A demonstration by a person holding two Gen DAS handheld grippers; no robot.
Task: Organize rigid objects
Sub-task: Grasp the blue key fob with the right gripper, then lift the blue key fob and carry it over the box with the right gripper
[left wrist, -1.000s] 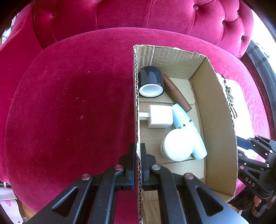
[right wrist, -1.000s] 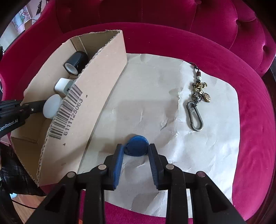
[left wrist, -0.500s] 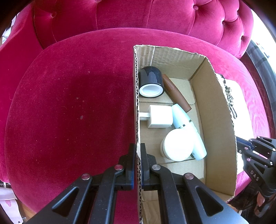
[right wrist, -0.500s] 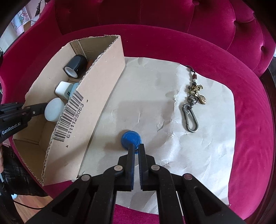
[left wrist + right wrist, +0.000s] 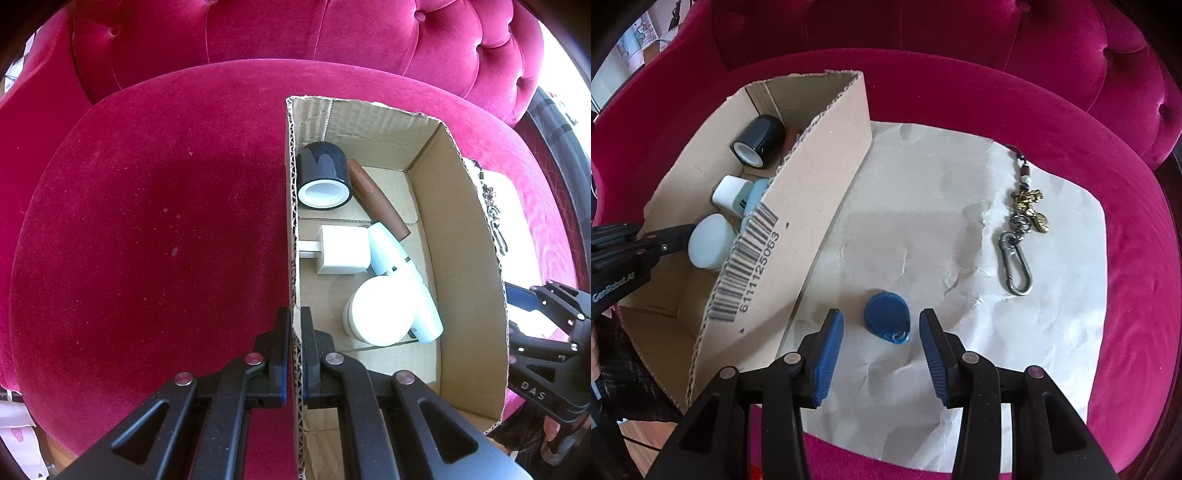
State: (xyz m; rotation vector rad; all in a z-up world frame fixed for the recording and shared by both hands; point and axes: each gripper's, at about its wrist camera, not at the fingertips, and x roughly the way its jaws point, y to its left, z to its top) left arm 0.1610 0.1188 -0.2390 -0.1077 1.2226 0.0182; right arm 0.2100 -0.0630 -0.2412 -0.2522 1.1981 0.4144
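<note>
Your left claw (image 5: 294, 354) pinches the corrugated cardboard box's (image 5: 469, 229) wall. Your right claw (image 5: 882, 341), jaws just opened, straddles the ridged blue teardrop key fob (image 5: 886, 316) lying untouched on crinkled kraft paper (image 5: 923, 206) over the velvet seat (image 5: 147, 221).

A tufted magenta velvet armchair (image 5: 155, 236) is filling both views, its round seat cushion bearing everything and its buttoned backrest (image 5: 314, 29) rising behind. A creased sheet of pale brown paper (image 5: 923, 206) is lying flat on the right part of the seat. Papers or printed cards (image 5: 639, 37) are showing blurred past the chair's upper left edge, and a strip of wooden floor (image 5: 639, 446) is showing below it.
</note>
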